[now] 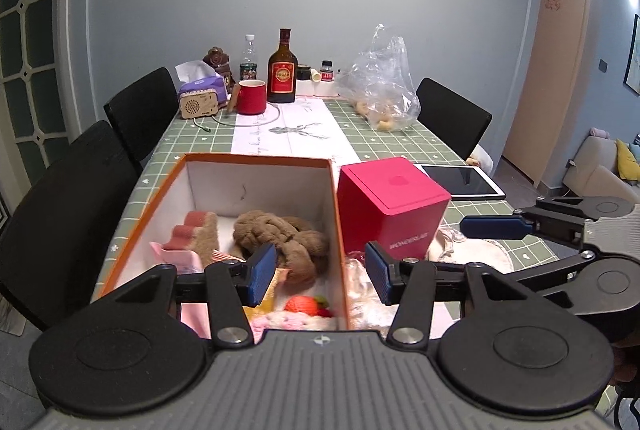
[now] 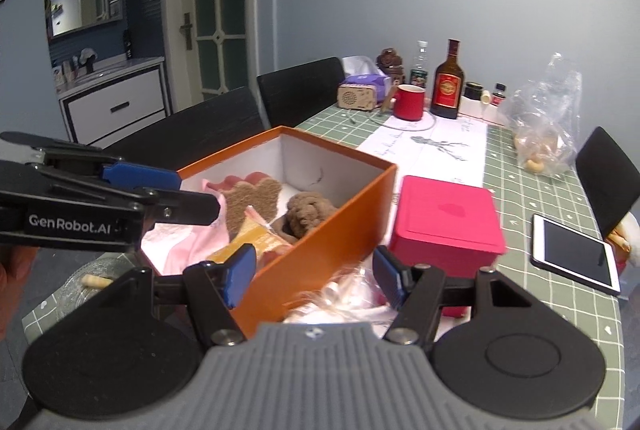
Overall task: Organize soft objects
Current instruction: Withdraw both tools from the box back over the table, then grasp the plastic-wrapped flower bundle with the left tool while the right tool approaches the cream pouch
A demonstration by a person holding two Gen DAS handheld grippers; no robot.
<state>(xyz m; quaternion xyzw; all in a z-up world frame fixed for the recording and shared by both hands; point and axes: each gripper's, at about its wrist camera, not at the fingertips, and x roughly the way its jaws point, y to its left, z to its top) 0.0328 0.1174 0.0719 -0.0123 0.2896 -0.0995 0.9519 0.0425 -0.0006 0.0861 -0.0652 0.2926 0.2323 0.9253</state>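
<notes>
Mostly, the sorting looks done: the orange box [image 1: 120, 254] on the table [image 1: 400, 146] already holds a brown knotted plush [image 1: 280, 234], a toast-shaped plush [image 2: 250, 206], a pink pouch [image 1: 176, 256], a yellow packet [image 2: 256, 242] and, nearest the left camera, a strawberry toy [image 1: 306, 304] resting on something pink and knitted. What seems left is the pale, filmy soft thing [image 2: 344, 294] lying on the table just outside the box's right wall, in front of the red cube box [image 1: 394, 208]; in the left view it spreads on to the right as a cream cloth [image 1: 476, 246], though whether that is one piece or two I cannot tell. The left gripper [image 1: 320, 272] hangs above the box's near right corner with its jaws apart and nothing between them. The right gripper [image 2: 314, 280] is likewise parted and empty, poised over the filmy item beside the box wall. My reading is that one more pick should finish the job. Further back stand a red mug [image 1: 252, 96], a bottle [image 1: 282, 68], a plastic bag [image 1: 380, 86] and a tablet [image 1: 464, 180], none of them soft goods needing a place.
</notes>
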